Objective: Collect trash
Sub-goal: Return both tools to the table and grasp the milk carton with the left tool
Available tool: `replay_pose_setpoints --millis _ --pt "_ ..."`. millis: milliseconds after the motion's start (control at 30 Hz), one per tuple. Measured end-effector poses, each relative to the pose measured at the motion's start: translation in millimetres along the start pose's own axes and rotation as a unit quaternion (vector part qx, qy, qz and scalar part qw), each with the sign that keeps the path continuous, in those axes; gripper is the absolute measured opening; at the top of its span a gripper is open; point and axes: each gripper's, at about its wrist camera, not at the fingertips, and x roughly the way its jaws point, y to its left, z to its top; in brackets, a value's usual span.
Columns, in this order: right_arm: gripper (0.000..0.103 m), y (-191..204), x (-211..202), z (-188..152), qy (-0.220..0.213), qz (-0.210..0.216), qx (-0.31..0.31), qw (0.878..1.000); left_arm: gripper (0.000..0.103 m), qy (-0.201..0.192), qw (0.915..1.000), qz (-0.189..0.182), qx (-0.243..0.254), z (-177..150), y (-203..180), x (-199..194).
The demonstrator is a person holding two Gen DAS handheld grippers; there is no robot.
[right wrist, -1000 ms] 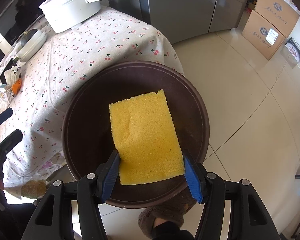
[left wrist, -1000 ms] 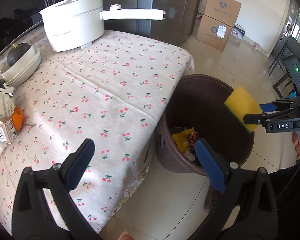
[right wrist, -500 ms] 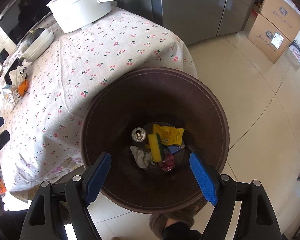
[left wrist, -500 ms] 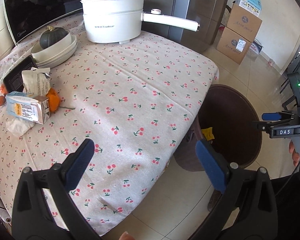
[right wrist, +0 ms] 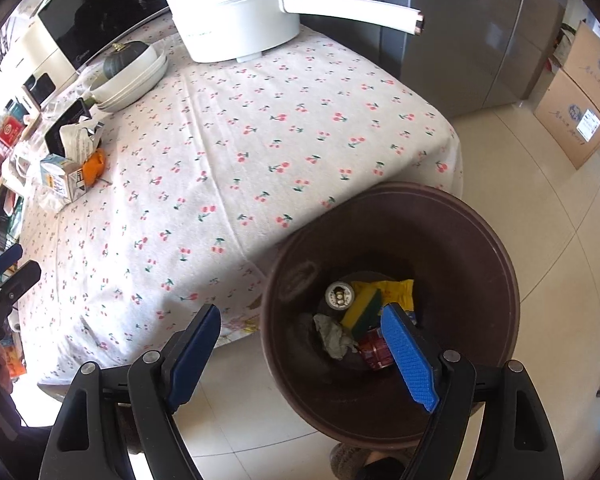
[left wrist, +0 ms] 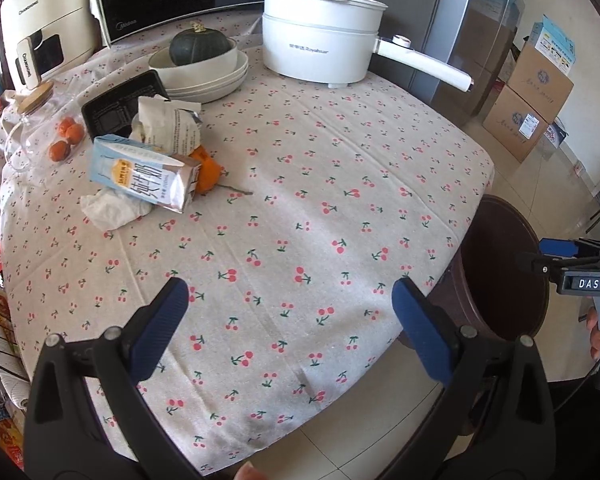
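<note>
A brown trash bin (right wrist: 476,216) stands on the floor by the table's corner; it also shows in the left wrist view (left wrist: 500,264). Inside lie a yellow sponge (right wrist: 362,308), a can (right wrist: 339,294), a yellow wrapper (right wrist: 400,290) and a crumpled tissue (right wrist: 332,336). On the table lie a milk carton (left wrist: 144,178), a torn paper bag (left wrist: 172,126), orange peel (left wrist: 208,174) and a crumpled tissue (left wrist: 112,210). My left gripper (left wrist: 290,320) is open and empty over the table's near edge. My right gripper (right wrist: 304,344) is open and empty above the bin's left rim.
A white electric pot (left wrist: 320,48) with a long handle, stacked bowls holding a green squash (left wrist: 200,46), a black tray (left wrist: 120,106), small oranges (left wrist: 66,138) and a glass jar (left wrist: 28,120) are on the cherry-print tablecloth (left wrist: 320,200). Cardboard boxes (left wrist: 528,96) stand by the wall.
The right gripper opened and the yellow sponge fell into the bin. The right gripper then shifted left toward the table. The left gripper swung left over the table, bringing the carton pile into view.
</note>
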Motion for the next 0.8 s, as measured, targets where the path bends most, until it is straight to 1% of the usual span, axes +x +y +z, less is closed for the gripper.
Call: replay_pose_setpoints --millis 167,333,400,500,567,667,800 --pt "0.085 35 5 11 -0.002 0.010 -0.020 1.000 0.102 0.000 0.9982 0.025 -0.055 -1 40 -4" --pt "0.085 67 13 23 -0.001 0.026 -0.036 0.999 0.102 -0.005 0.9919 0.018 -0.126 -1 81 -4" --pt "0.085 80 17 26 0.001 0.031 -0.042 0.999 0.102 -0.012 0.9873 0.009 -0.158 1 96 -2" --pt "0.085 96 25 32 0.005 0.038 -0.050 0.998 0.102 -0.023 0.9776 -0.019 -0.208 7 115 5" --pt "0.085 105 29 38 0.007 0.042 -0.053 0.998 0.102 -0.026 0.9722 -0.033 -0.230 11 122 15" --pt "0.085 113 36 46 0.009 0.045 -0.054 0.997 0.097 -0.026 0.9657 -0.045 -0.255 17 128 34" --pt "0.085 114 45 53 0.018 0.038 -0.059 0.997 0.090 -0.030 0.9527 -0.066 -0.295 25 132 60"
